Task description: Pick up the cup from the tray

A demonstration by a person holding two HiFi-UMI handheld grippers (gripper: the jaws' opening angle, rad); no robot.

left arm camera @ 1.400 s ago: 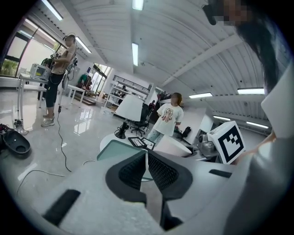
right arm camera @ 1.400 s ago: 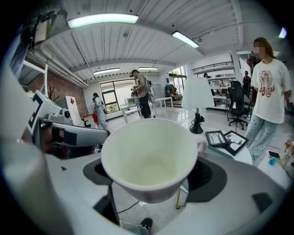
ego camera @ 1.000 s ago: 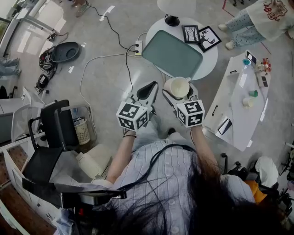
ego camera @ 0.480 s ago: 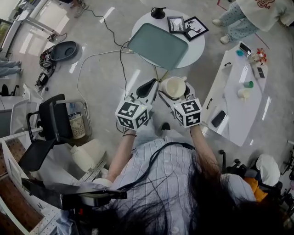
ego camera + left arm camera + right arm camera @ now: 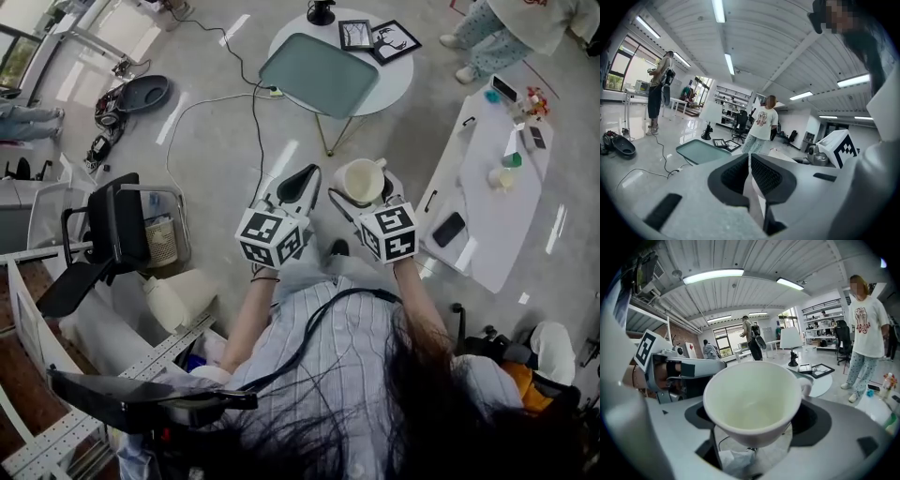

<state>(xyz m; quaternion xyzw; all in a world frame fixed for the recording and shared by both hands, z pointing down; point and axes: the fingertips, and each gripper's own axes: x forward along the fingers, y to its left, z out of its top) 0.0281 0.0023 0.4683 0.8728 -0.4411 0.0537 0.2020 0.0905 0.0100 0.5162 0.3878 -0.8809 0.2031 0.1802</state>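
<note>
Evidently done: right gripper (image 5: 364, 199) clamps the cup (image 5: 362, 178) mid-frame, well apart from the seemingly bare tray (image 5: 317, 73) at top; left gripper (image 5: 298, 190) closed on nothing.

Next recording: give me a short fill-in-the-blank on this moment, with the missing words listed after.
The right gripper is shut on the white cup, which is ____ inside.
The left gripper, its jaws together, holds ____.
On the round table, beside the green tray, lie ____ picture frames.
Missing words: empty; nothing; two.
</note>
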